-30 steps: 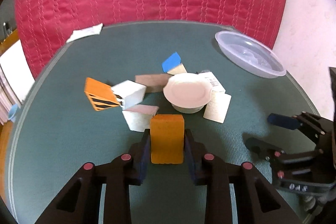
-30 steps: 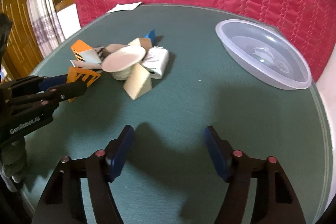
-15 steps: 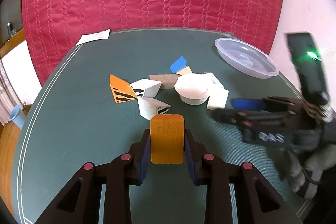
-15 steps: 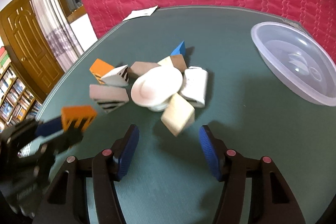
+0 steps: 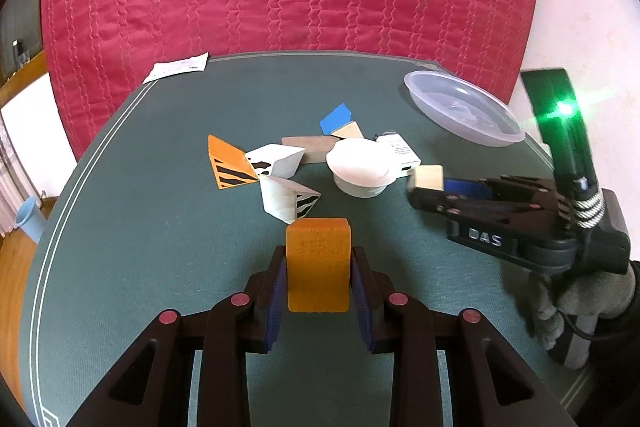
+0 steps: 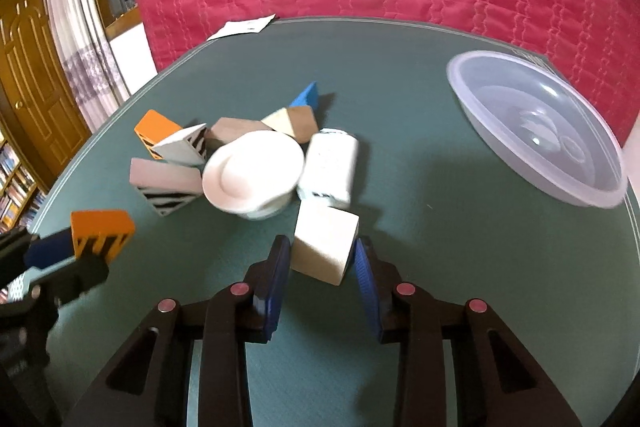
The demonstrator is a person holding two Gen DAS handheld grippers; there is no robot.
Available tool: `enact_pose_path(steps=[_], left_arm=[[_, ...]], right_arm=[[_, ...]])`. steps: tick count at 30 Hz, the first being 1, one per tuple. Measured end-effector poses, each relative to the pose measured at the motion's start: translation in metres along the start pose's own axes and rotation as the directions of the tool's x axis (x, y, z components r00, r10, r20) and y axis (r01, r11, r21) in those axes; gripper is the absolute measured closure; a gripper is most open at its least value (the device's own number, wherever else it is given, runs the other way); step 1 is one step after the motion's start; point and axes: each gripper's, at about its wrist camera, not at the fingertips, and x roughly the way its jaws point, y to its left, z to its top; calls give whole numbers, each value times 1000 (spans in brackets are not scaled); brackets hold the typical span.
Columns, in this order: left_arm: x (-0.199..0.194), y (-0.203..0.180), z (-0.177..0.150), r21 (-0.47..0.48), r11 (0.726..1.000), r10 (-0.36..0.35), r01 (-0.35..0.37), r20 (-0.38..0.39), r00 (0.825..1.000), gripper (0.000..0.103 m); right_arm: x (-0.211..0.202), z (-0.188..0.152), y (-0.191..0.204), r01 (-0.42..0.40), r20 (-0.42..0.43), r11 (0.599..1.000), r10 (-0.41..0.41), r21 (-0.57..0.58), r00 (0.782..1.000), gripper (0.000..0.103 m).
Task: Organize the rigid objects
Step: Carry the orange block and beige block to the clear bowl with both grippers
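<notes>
My left gripper (image 5: 318,279) is shut on an orange block (image 5: 318,263) and holds it above the green table. It also shows in the right wrist view (image 6: 102,233). My right gripper (image 6: 320,259) is shut on a pale wooden block (image 6: 324,247), seen from the side in the left wrist view (image 5: 429,177). A pile lies mid-table: an upturned white bowl (image 6: 252,175), a white bottle (image 6: 330,165), zebra-striped wedges (image 5: 286,203), an orange striped wedge (image 5: 228,163), a brown block (image 5: 306,147) and a blue wedge (image 5: 335,117).
A clear plastic basin (image 6: 536,127) stands at the table's far right (image 5: 460,107). A paper slip (image 5: 176,71) lies at the far edge. A red quilted backdrop rises behind the table. A door and shelves are to the left.
My right gripper moved in to the pile and closed on the pale wooden block. My left gripper kept hold of the orange block and drew back a little.
</notes>
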Motion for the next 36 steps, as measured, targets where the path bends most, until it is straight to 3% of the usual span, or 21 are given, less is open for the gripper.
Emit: enact_pose_path(steps=[13,25,36], left_arm=[[0,-28,10,40,999,-30,30,7,1000,71],[2,-49,33,69,996,-54,52,39,998,71],[10,-82,68,117,990,-81,72,72,994,71]], right_arm=[[-33,-8,-49,30,58,997,-35,73,998,69],[-60,35,-114,84,171,973,-122,214,978,69],[-37,62,-173,172,174,943,-227,286,958,66]])
